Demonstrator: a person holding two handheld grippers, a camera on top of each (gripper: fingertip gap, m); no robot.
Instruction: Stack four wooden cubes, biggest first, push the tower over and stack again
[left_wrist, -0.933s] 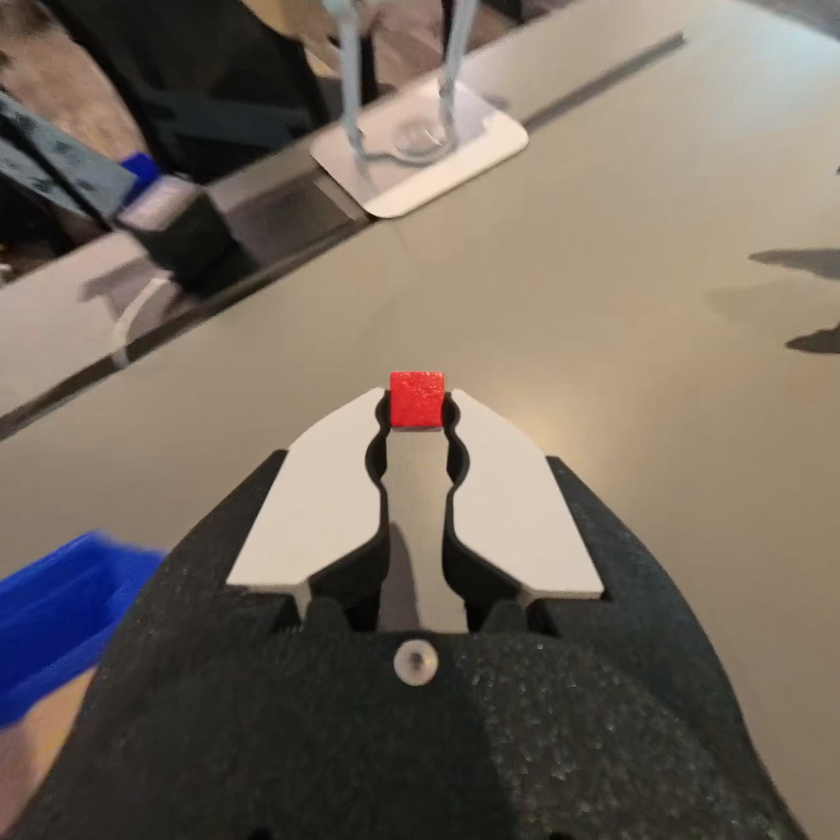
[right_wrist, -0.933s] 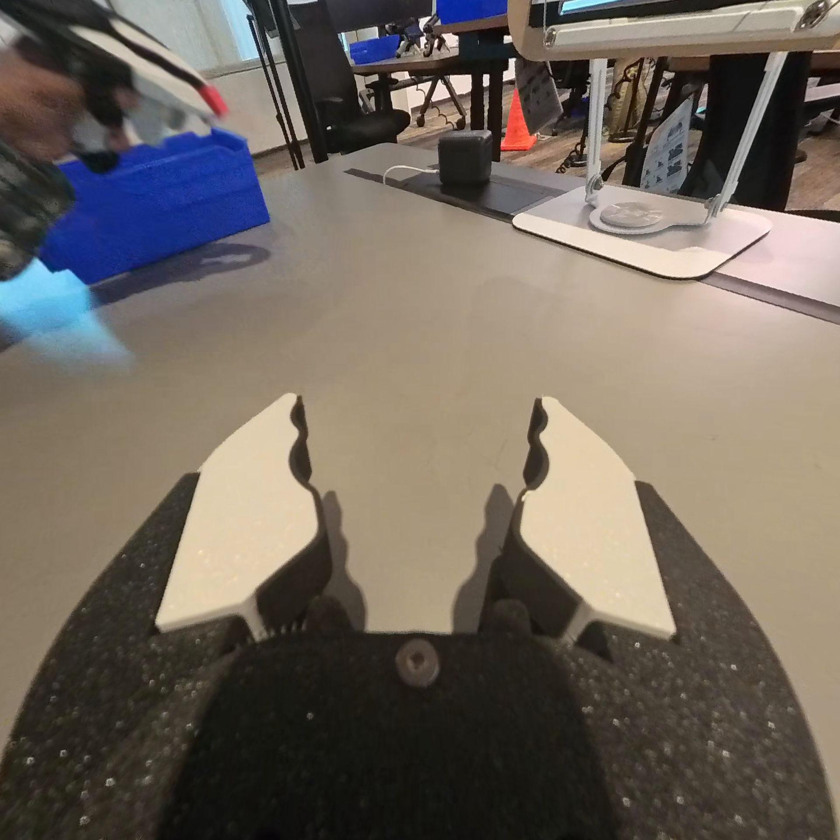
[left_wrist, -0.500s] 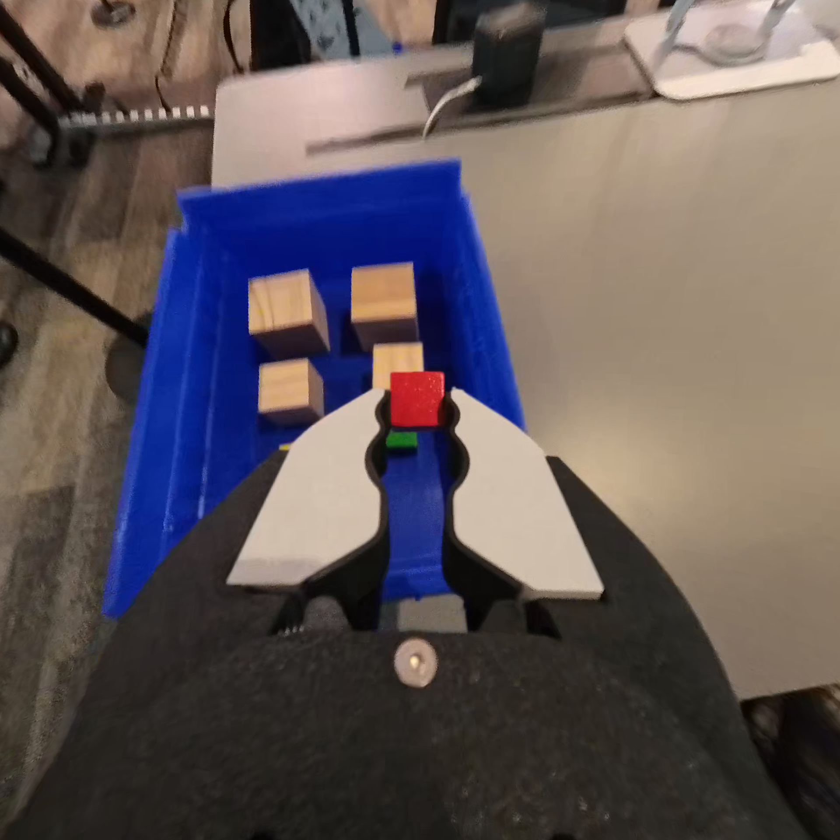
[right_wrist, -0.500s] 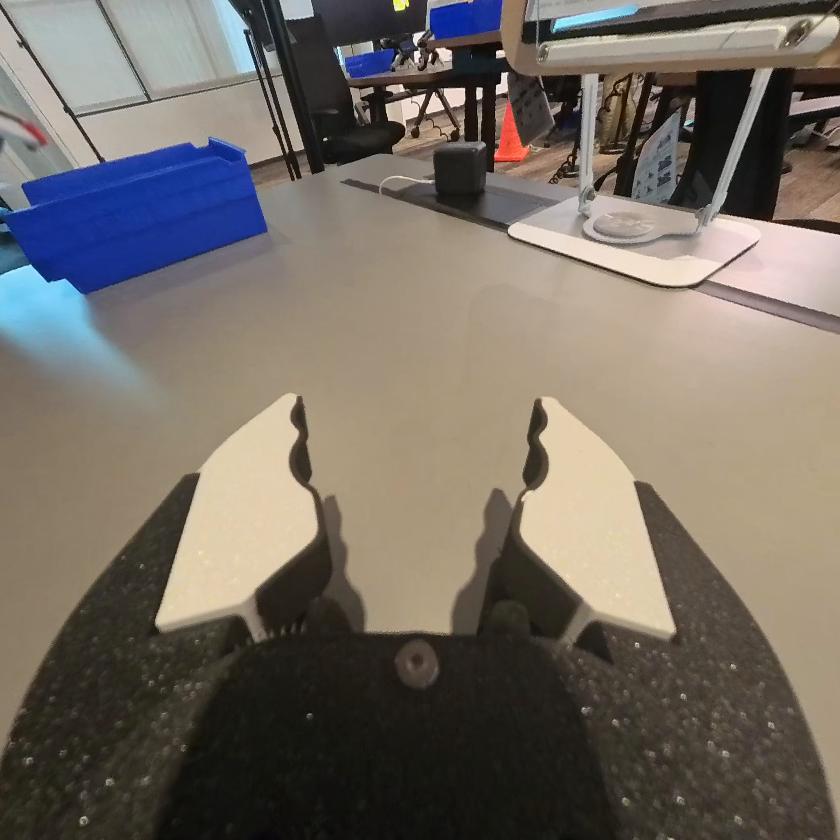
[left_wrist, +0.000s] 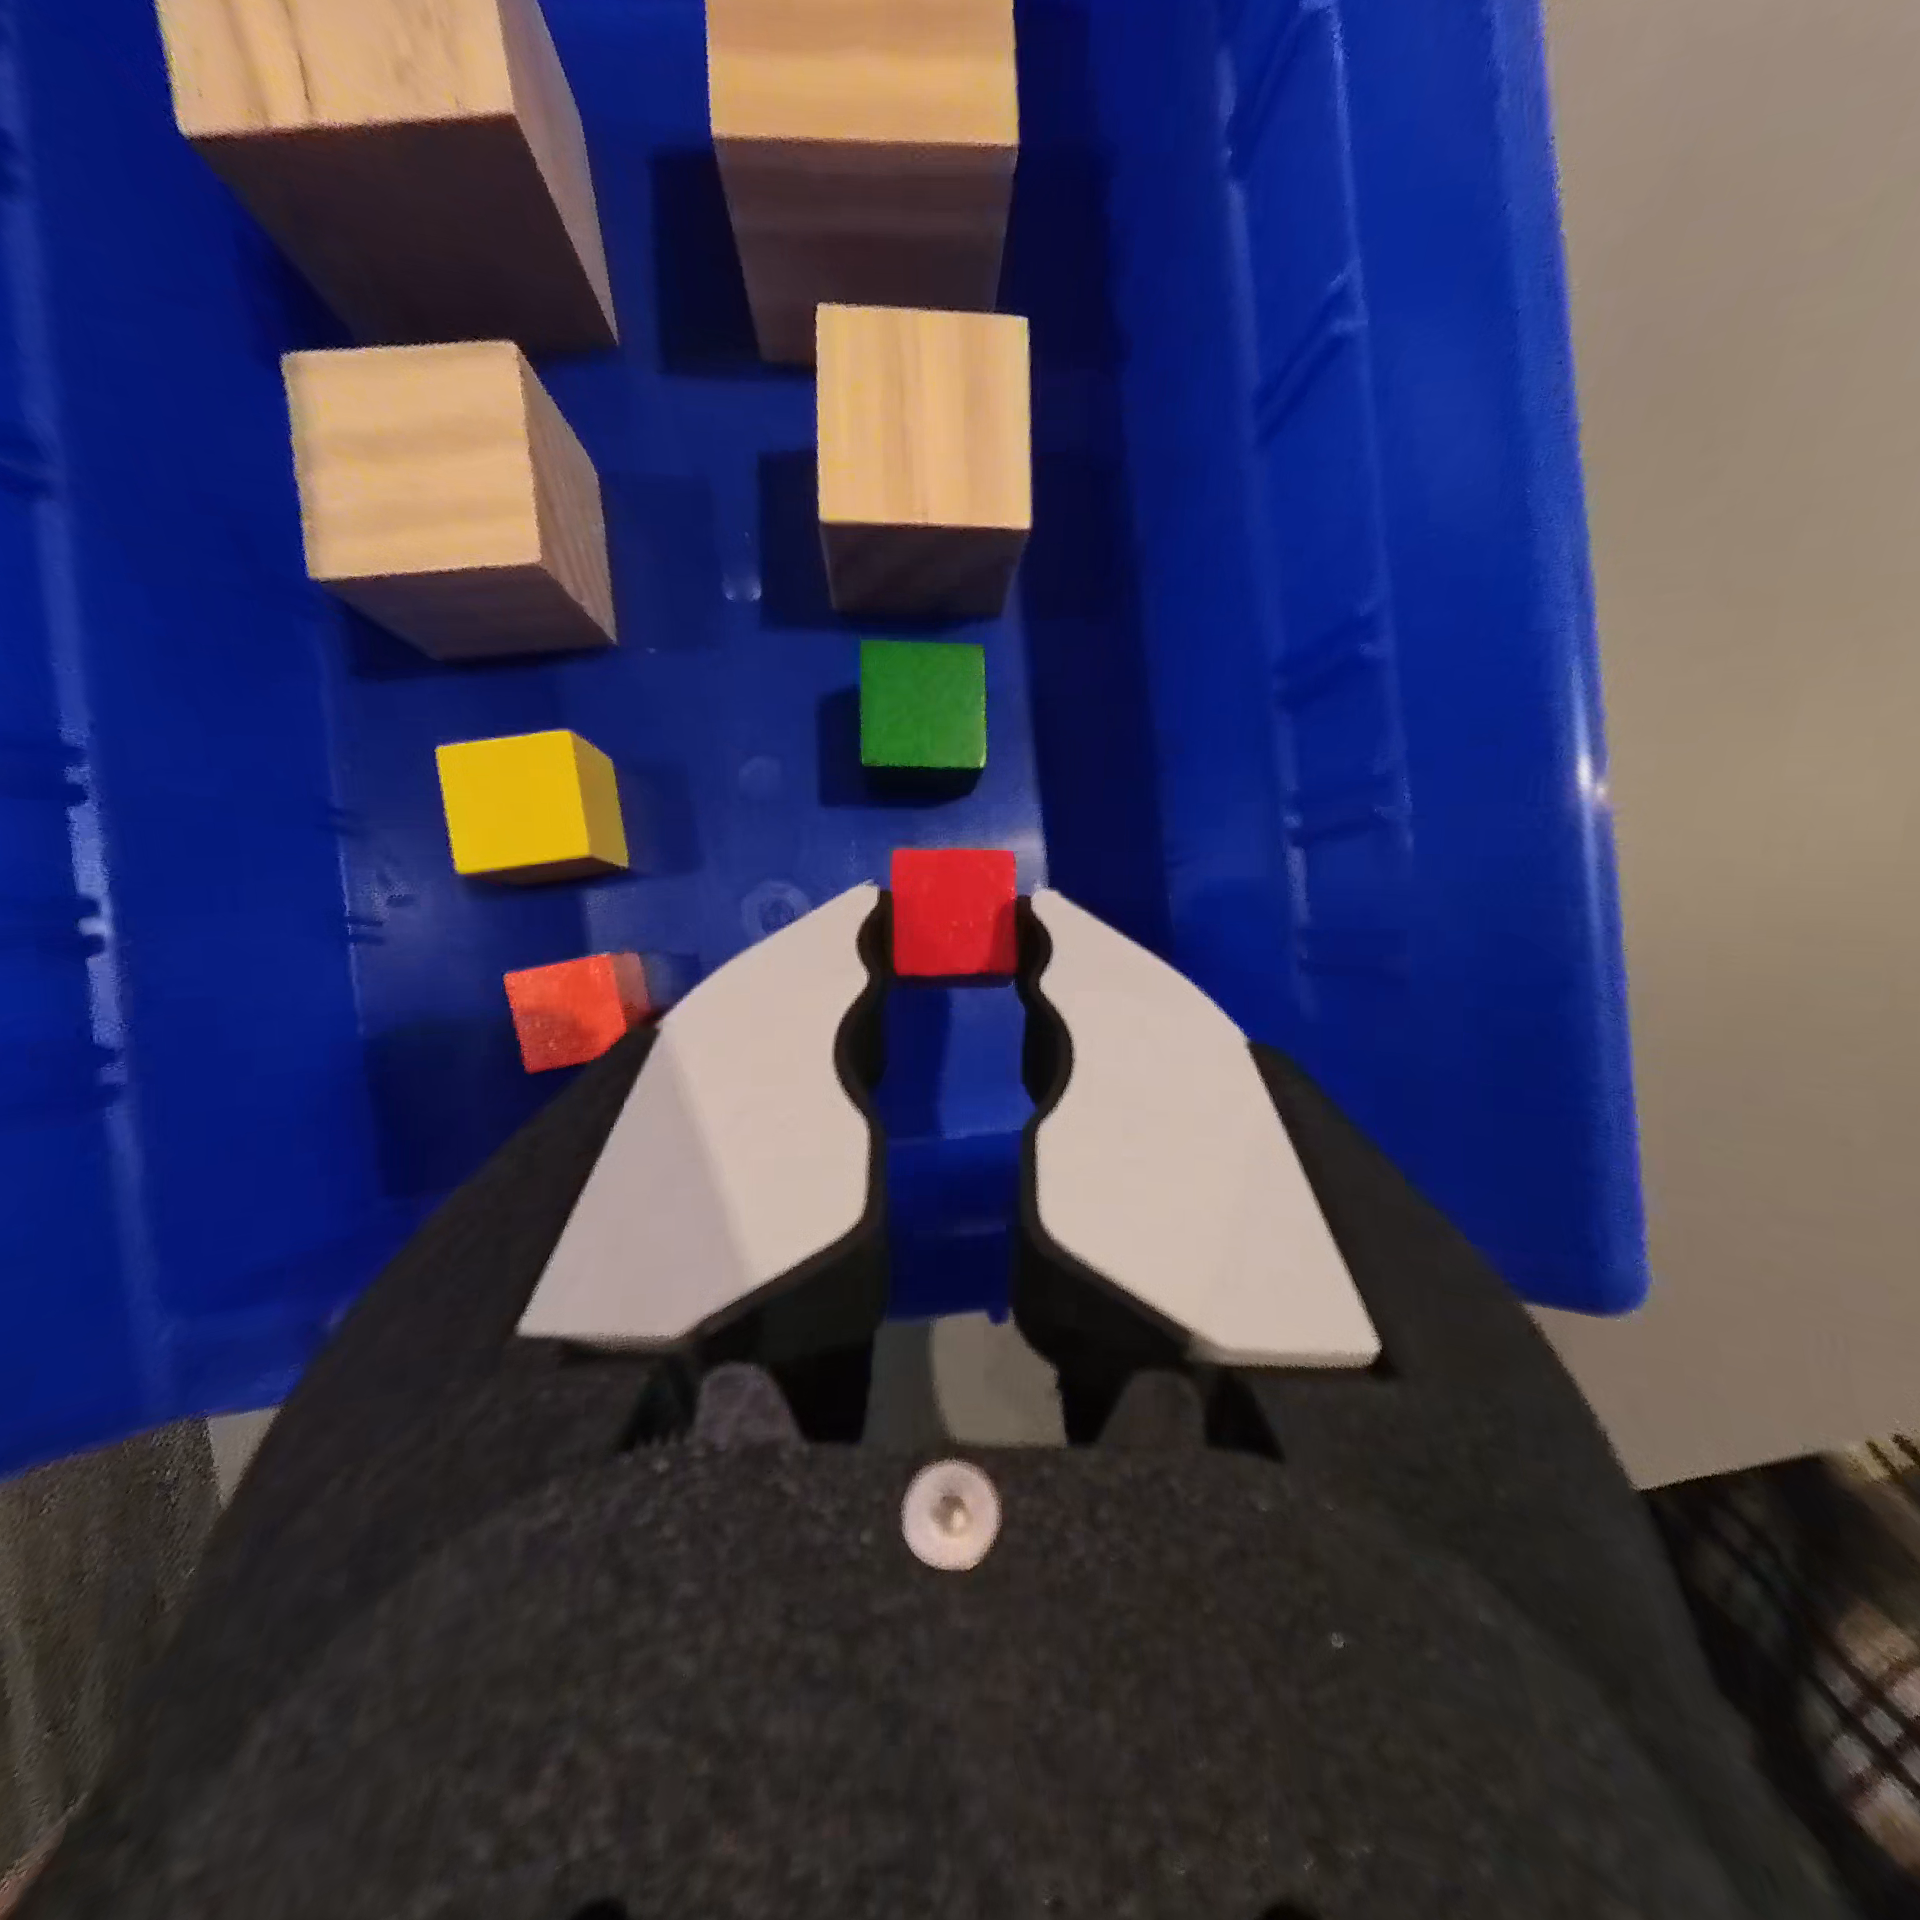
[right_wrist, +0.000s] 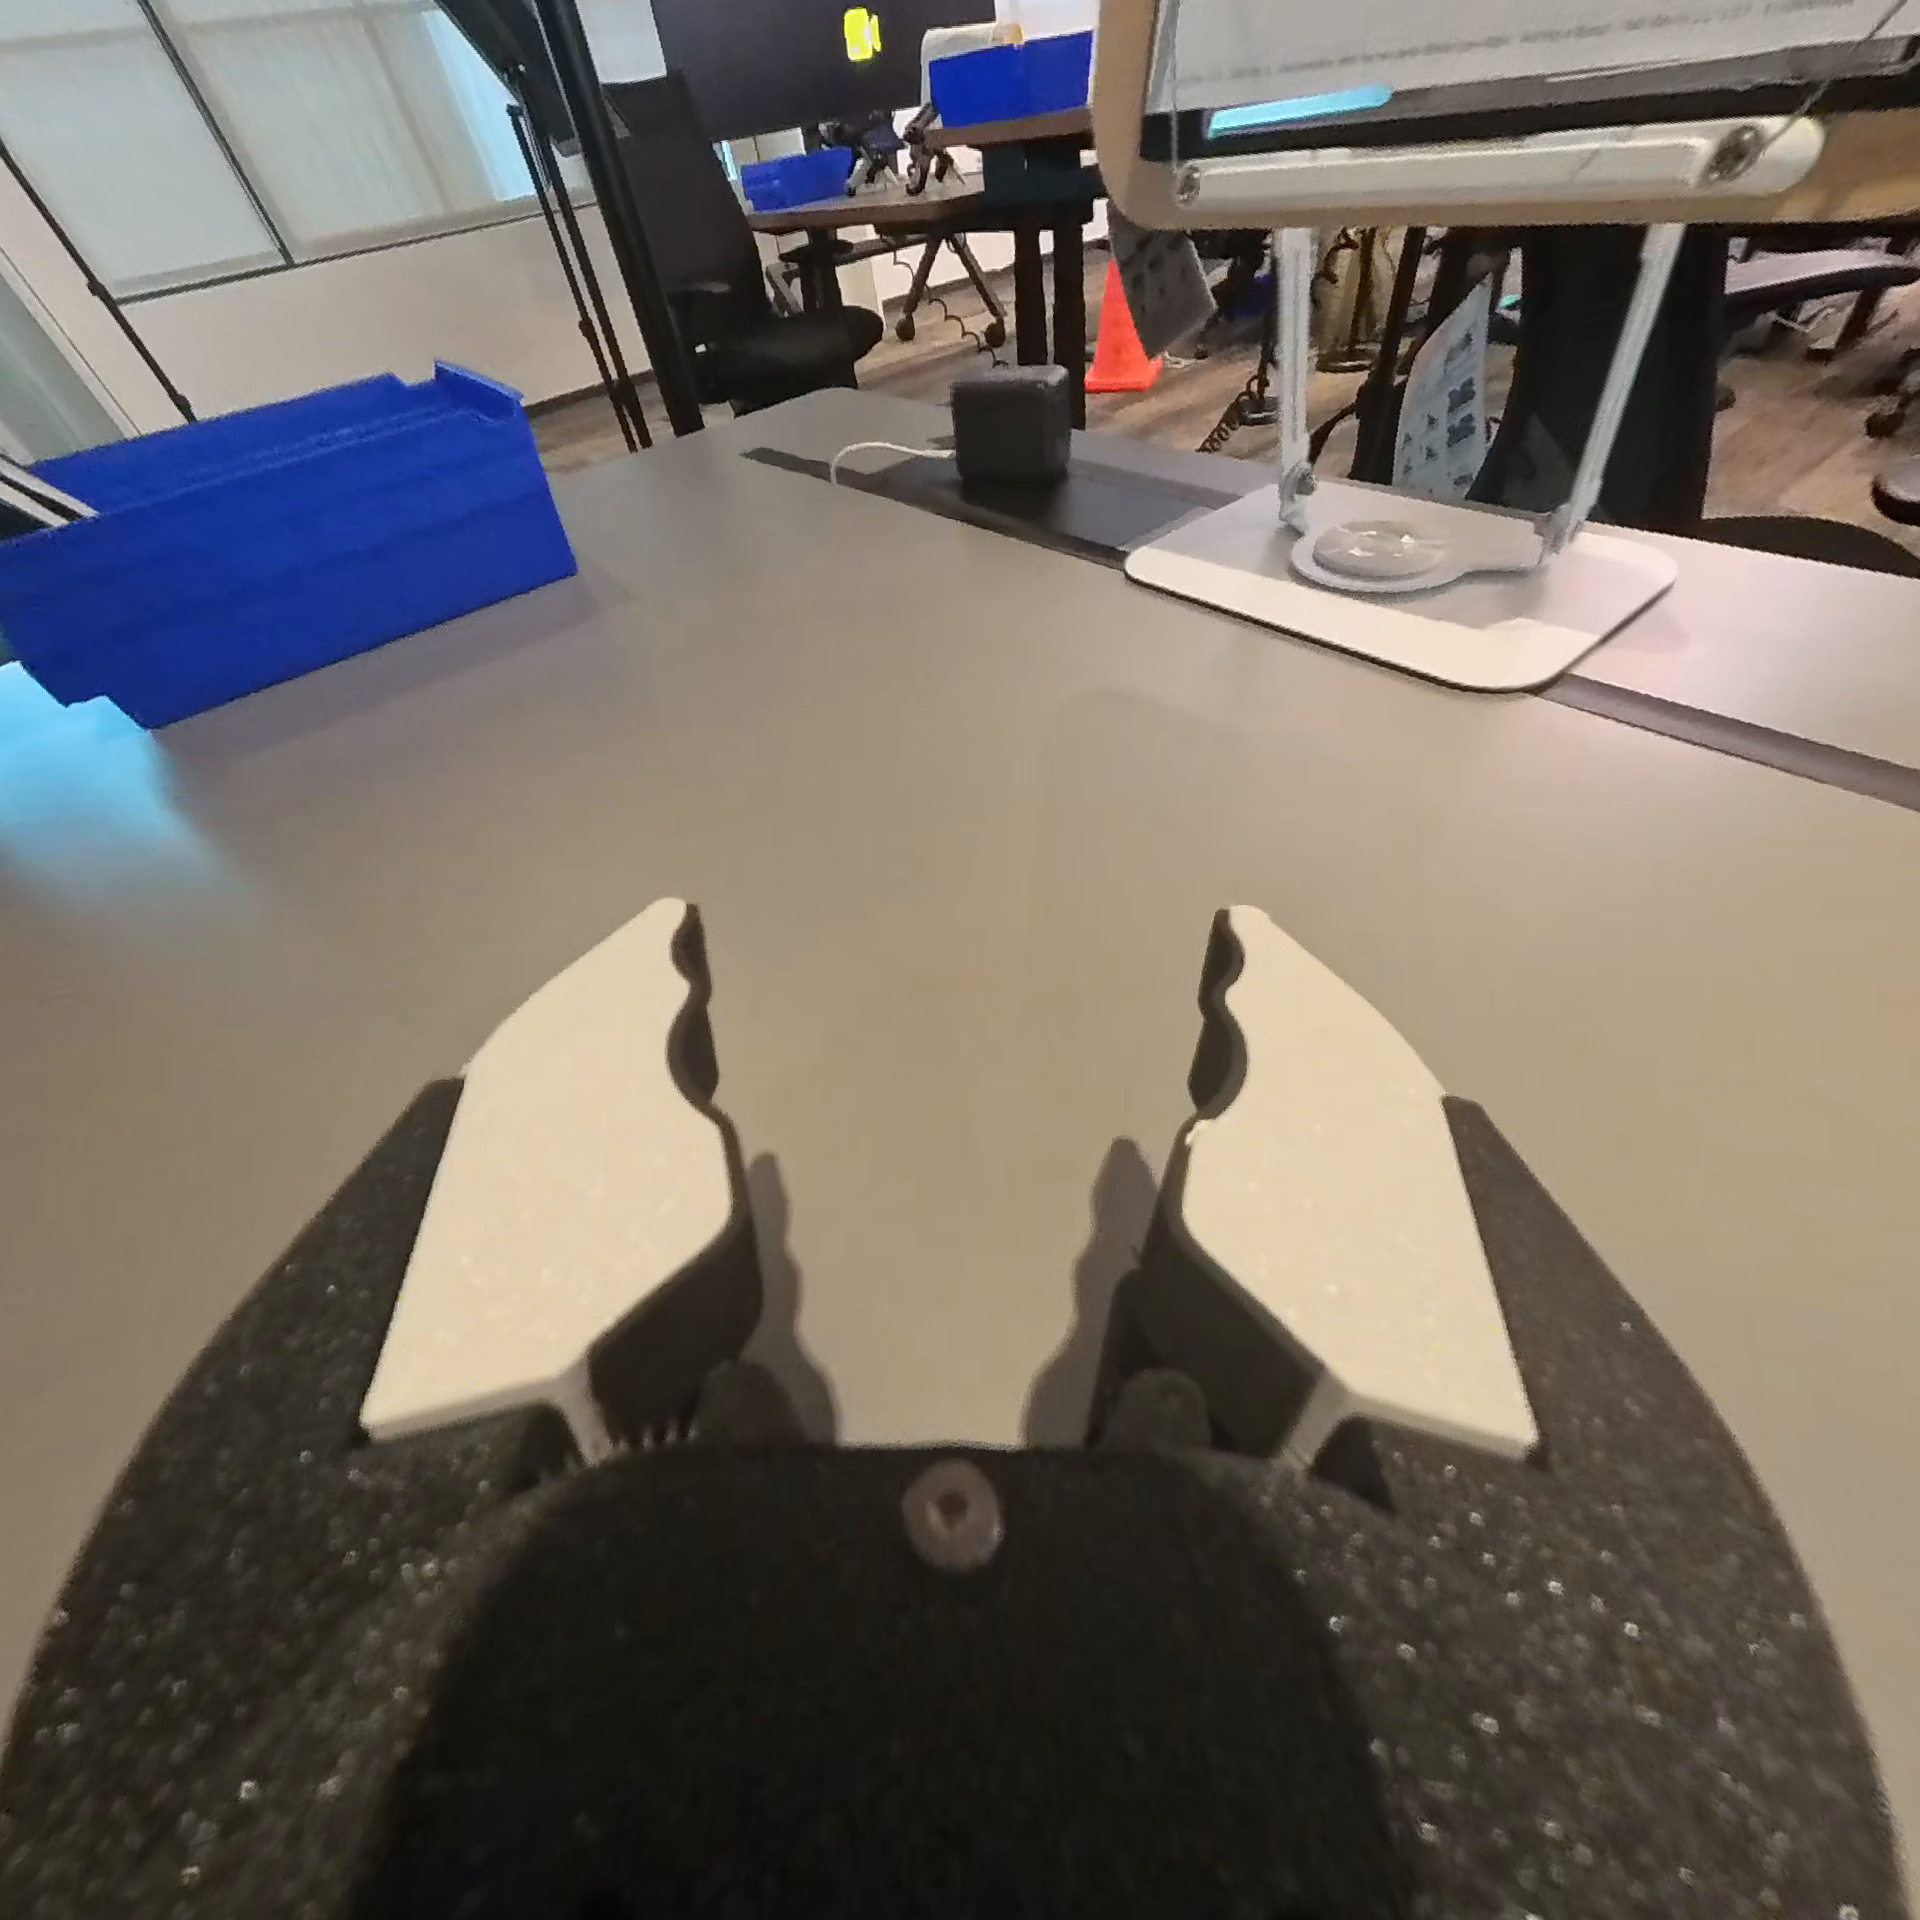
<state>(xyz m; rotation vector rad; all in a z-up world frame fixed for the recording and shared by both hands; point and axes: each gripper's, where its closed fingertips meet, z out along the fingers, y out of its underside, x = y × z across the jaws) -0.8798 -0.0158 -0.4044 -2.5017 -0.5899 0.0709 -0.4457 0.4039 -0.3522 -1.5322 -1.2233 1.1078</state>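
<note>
My left gripper (left_wrist: 953, 925) is shut on a small red cube (left_wrist: 953, 909) and holds it low inside the blue bin (left_wrist: 1351, 623), near its right wall. In the bin lie several plain wooden cubes: two big ones (left_wrist: 384, 125) (left_wrist: 862, 104) at the far end, two smaller ones (left_wrist: 436, 478) (left_wrist: 922, 426) nearer. A green cube (left_wrist: 922, 707), a yellow cube (left_wrist: 525, 800) and an orange-red cube (left_wrist: 566, 1008) lie in front of them. My right gripper (right_wrist: 953, 925) is open and empty above the grey table (right_wrist: 987, 748). The bin (right_wrist: 281, 551) shows at that view's far left.
A white lamp base (right_wrist: 1403, 592) stands at the table's far right beside a dark strip with a black cube-shaped device (right_wrist: 1010, 421). The table's near edge (left_wrist: 1766, 1455) and floor show at the left wrist view's bottom right. Chairs and desks stand beyond the table.
My left gripper swung left from over the table to above the bin and has come down into it, still holding the red cube. My right gripper has barely moved.
</note>
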